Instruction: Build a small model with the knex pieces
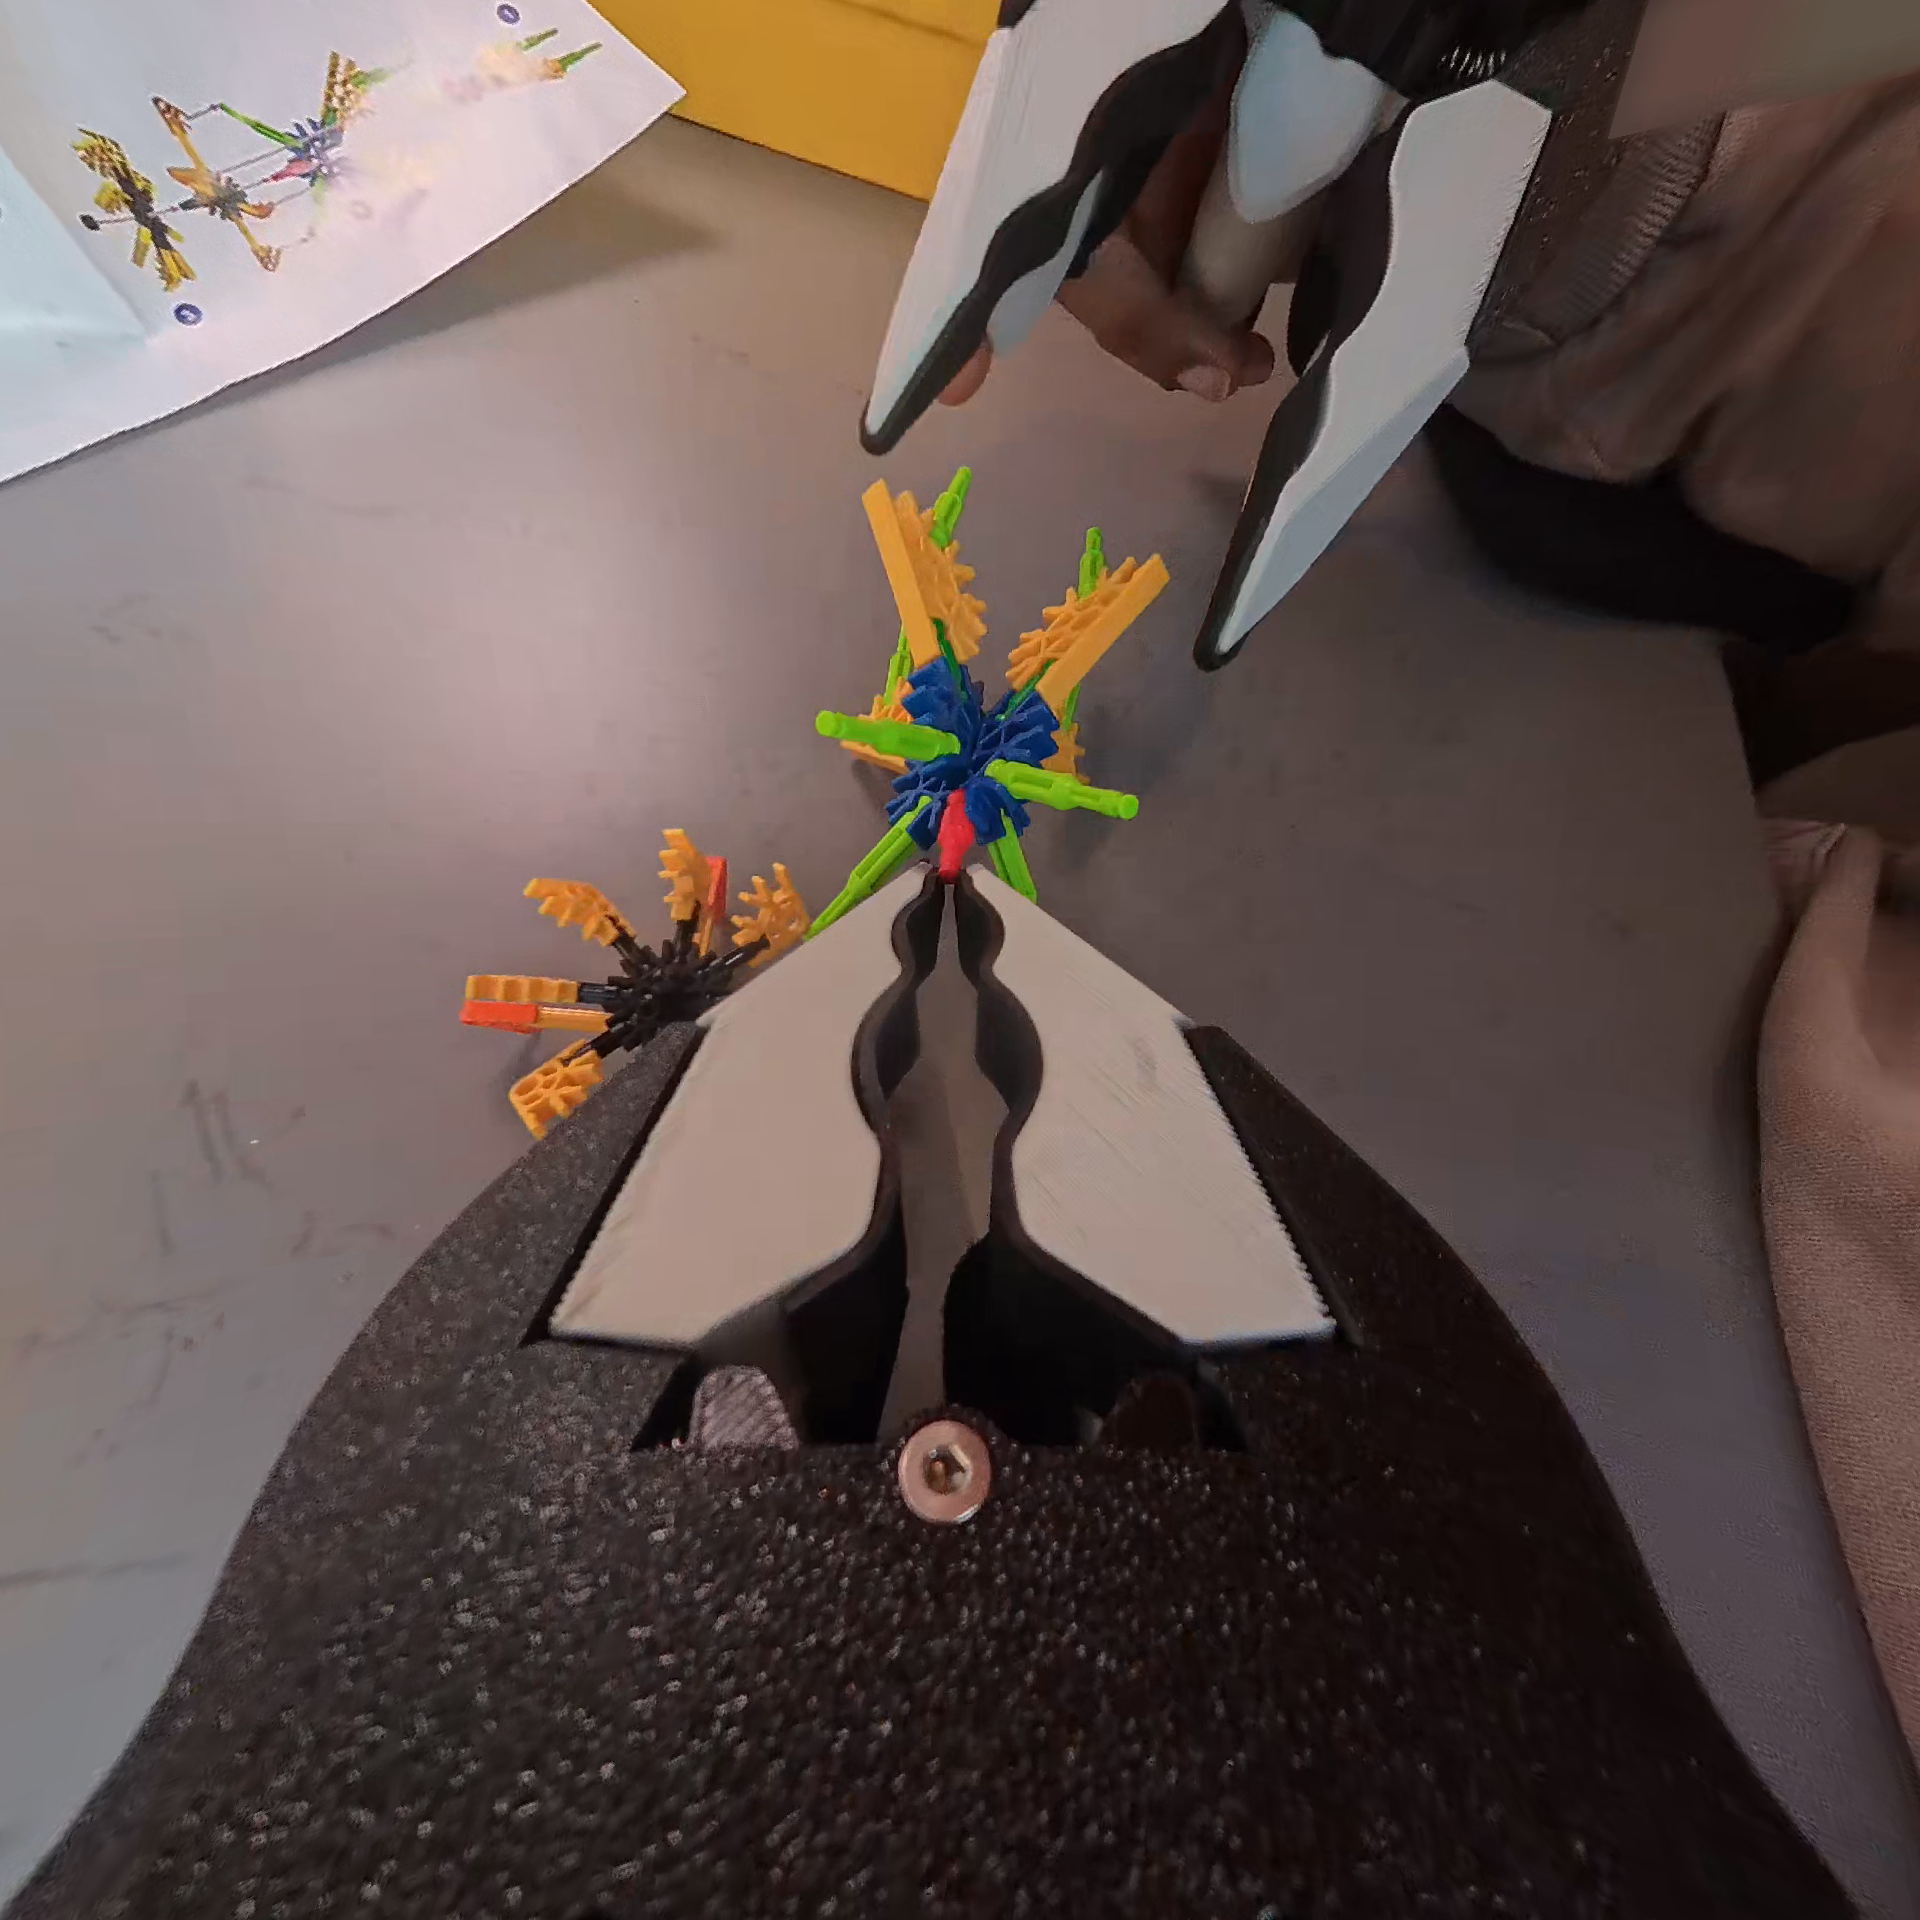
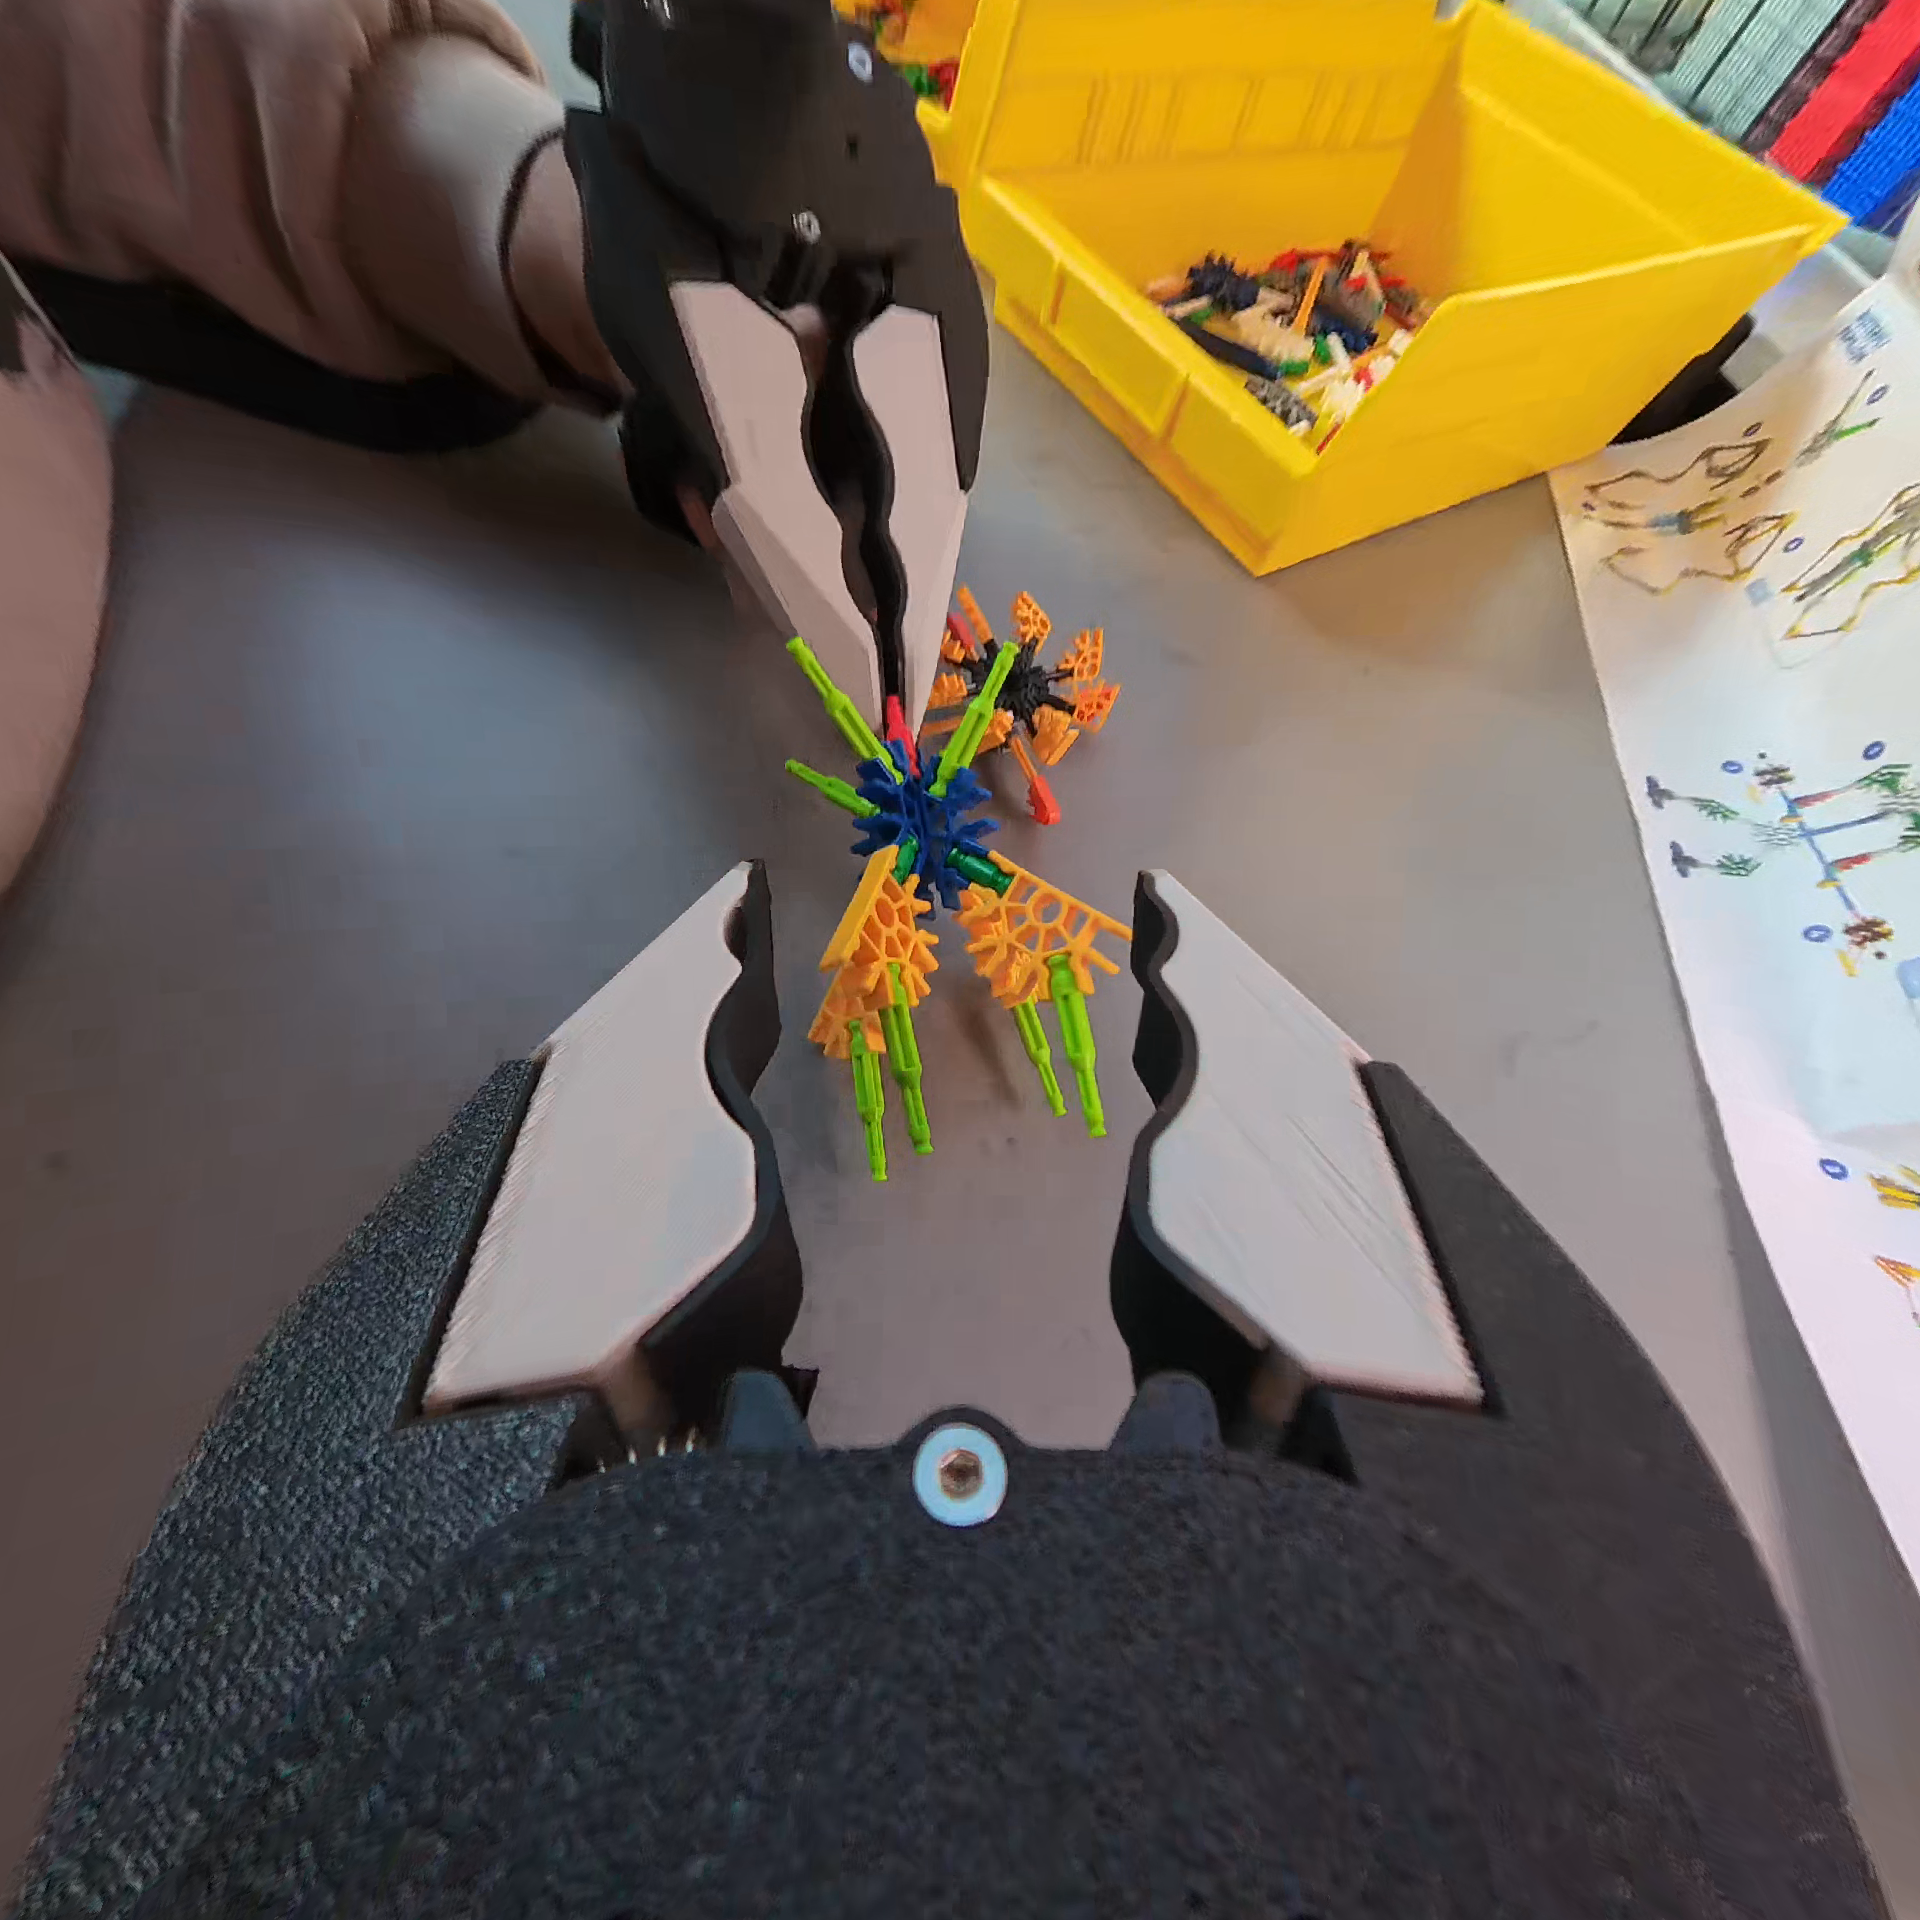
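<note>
Fingertips of the left gripper [image 1: 948,876] are pinching a short red rod [image 1: 953,828] that is plugged into the blue hub [image 1: 966,750] of a small construction-toy assembly [image 1: 977,717], so in the left wrist view the model is being steadied by that one stub, its yellow fan pieces [image 1: 1081,623] and bright green rods [image 1: 883,736] spreading away from the camera. Its long axis is running straight ahead, from the pinched rod toward the right gripper [image 1: 1039,551], which is hovering spread wide beyond the far end, touching nothing. A second assembly with a black hub [image 1: 655,982] is lying on the grey surface [image 1: 416,675] just left of the fingers, and an instruction sheet [image 1: 208,208] is sitting at the top left corner. In the right wrist view the right gripper [image 2: 951,883] is standing open with the yellow fans [image 2: 883,935] and their green rods [image 2: 894,1070] between its fingers but apart from both, pointing back at the camera; the left gripper [image 2: 899,717] is reaching in from the far side, closed on the red rod [image 2: 896,719]. Whether the model is resting on the surface or being lifted clear is hard to tell. A yellow bin [image 2: 1558,312] of loose pieces is sitting behind.
</note>
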A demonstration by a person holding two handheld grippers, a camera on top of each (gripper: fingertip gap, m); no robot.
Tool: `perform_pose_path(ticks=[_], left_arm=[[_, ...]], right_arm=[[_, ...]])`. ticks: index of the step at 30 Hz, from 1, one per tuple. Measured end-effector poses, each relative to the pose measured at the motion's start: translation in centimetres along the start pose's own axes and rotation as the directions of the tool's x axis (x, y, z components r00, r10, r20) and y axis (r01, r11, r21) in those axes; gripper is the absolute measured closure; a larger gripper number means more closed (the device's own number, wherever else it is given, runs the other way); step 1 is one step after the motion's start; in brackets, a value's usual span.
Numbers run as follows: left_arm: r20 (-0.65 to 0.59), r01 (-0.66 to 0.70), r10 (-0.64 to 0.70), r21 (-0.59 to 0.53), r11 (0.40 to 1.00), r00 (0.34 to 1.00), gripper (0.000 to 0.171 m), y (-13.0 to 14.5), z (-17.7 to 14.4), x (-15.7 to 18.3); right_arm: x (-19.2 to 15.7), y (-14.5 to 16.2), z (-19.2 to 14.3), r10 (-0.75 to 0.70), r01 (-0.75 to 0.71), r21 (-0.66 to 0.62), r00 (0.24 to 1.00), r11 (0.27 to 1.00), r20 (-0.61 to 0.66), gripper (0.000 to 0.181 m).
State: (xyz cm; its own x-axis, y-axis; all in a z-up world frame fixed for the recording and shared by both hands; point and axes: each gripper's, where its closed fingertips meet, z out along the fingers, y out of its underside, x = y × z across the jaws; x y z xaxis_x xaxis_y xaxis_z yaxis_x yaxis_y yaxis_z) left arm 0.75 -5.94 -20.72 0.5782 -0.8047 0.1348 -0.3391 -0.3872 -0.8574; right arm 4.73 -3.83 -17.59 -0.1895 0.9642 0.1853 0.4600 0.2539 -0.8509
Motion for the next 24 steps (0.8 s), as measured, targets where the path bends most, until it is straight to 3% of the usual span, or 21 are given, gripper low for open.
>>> perform_pose_path(ticks=[5,8,11,17,21,24], left_arm=[[0.056,-0.123,0.126,-0.050,0.991,0.990,0.169,0.7,0.4,0.0],[0.044,-0.142,0.145,-0.055,0.988,0.988,0.166,0.8,0.3,0.3],[0.028,-0.112,0.112,-0.013,0.994,0.993,0.157,-0.1,-1.2,-0.2],[0.157,-0.017,0.004,0.081,0.997,0.988,0.151,-1.4,-6.0,-5.1],[0.142,0.046,-0.052,0.046,0.998,0.989,0.140,0.1,-5.9,-6.0],[0.166,-0.030,0.025,0.026,0.999,0.986,0.142,0.0,-4.9,-5.4]], right_arm=[[-0.3,1.6,2.0,0.030,-0.027,-0.105,0.999,0.994,0.035,0.094],[0.1,3.0,3.0,0.060,-0.055,-0.165,0.998,0.985,0.027,0.112],[0.2,3.1,2.8,0.031,-0.029,-0.166,0.999,0.986,0.013,0.115],[3.0,3.8,1.8,-0.080,0.046,-0.198,0.983,0.979,-0.166,0.115],[3.7,3.9,1.5,-0.107,0.064,-0.193,0.970,0.979,-0.218,0.115],[3.4,3.9,1.5,-0.100,0.061,-0.184,0.972,0.981,-0.212,0.115]])
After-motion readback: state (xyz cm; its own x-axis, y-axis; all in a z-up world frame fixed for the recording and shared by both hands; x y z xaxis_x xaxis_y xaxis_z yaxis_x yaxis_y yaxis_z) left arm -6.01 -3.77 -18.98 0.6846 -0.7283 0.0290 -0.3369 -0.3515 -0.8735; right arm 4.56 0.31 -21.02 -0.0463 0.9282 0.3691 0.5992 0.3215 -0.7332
